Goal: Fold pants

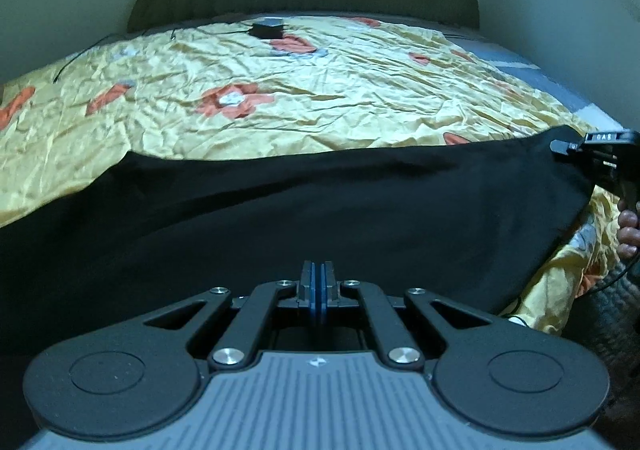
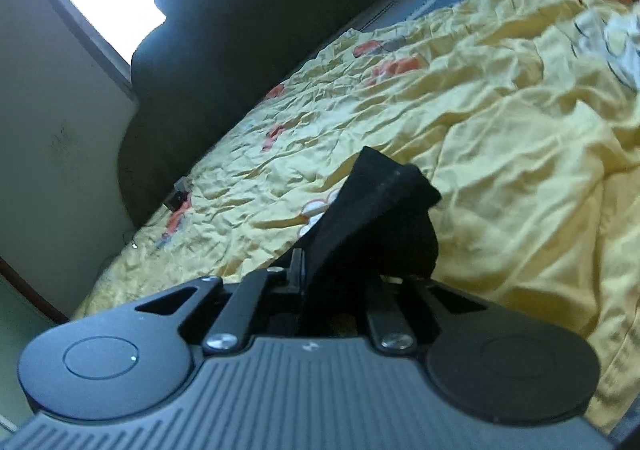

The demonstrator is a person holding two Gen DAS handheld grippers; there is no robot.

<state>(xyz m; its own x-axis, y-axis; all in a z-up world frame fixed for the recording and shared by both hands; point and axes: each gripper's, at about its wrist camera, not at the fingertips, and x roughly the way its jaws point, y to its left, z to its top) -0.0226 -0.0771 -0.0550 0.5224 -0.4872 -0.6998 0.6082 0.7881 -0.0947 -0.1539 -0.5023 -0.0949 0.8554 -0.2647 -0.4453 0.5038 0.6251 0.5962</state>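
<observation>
Black pants (image 1: 304, 206) spread as a broad band across yellow floral bedsheet (image 1: 320, 90), one corner lifted at far right. Left gripper (image 1: 316, 282): fingers pressed together over the cloth, whether any fabric is pinched cannot be told. Right gripper (image 2: 310, 270): clamped on a bunched pants corner (image 2: 376, 194), raised above the sheet.

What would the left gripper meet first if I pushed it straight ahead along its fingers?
Most likely the black pants, spread directly ahead of the left gripper, whose fingers are closed together. Beyond them lies the yellow floral bedsheet. Depth is unclear, so the fingertips may already be touching the cloth.
</observation>
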